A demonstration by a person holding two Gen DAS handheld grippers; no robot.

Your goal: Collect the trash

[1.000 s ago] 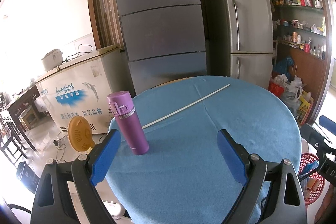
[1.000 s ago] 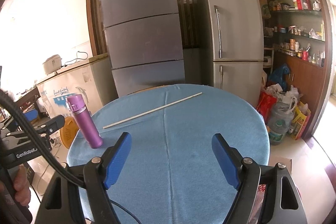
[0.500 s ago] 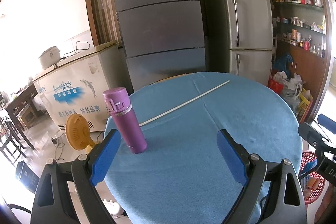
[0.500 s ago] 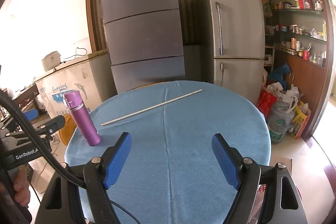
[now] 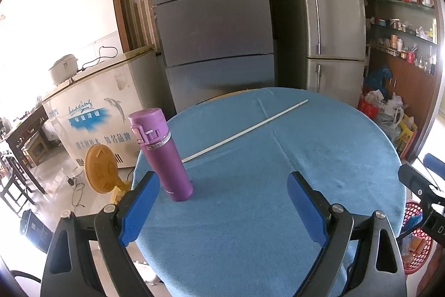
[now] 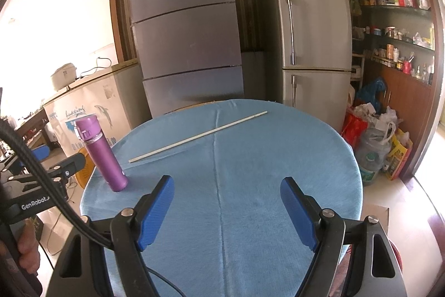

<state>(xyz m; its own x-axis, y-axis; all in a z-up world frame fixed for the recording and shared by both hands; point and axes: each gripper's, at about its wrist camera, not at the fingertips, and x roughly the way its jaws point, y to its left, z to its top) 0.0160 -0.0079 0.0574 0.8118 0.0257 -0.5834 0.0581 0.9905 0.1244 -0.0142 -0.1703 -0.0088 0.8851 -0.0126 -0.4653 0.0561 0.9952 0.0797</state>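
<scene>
Both the left hand-held gripper and right hand-held gripper hang open and empty over the blue counter (approach stage), the thin white stick lying mid-counter beyond, likely the next pick

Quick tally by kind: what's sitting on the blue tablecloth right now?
Purple flask: 1, standing upright near the cloth's left edge
Thin white stick: 1, lying flat diagonally across the blue tablecloth
Total: 2
</scene>
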